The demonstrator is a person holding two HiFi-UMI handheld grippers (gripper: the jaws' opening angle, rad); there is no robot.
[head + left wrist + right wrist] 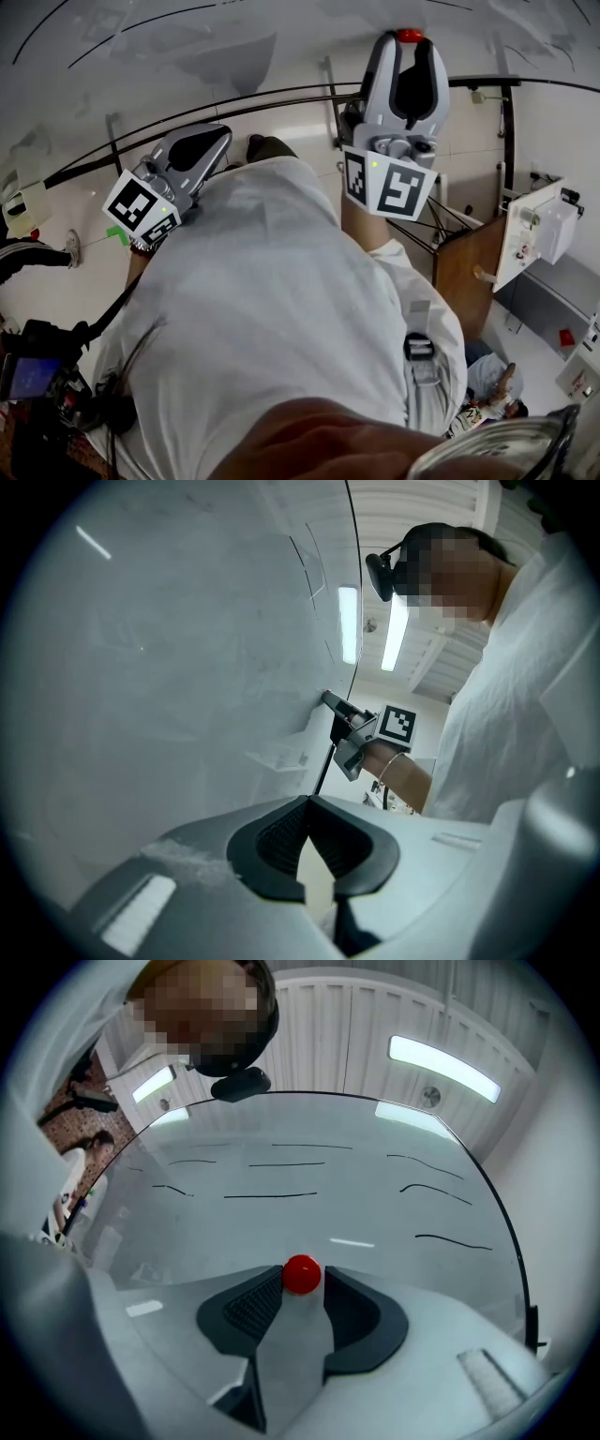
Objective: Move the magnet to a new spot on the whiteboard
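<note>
Where the right claw [303, 1277] meets the glossy white whiteboard [309, 1147], its two dark jaws stand narrowly apart with the small round red magnet [410, 36] pinched between their tips — each tip touches one side of it. The magnet lies against the board's surface, below a few thin black marker strokes [272, 1195]. In the head view that claw is raised high, and its cube of square black-and-white markers [392, 187] faces the camera above the person's white shirt [281, 309]. The left claw [307, 803] is lower and to the left, well apart from the magnet — its jaws are pressed together at the tips with nothing between them. It points along the board rather than straight at it, and the board fills the left side of its own view. Whether it touches the board cannot be told.
</note>
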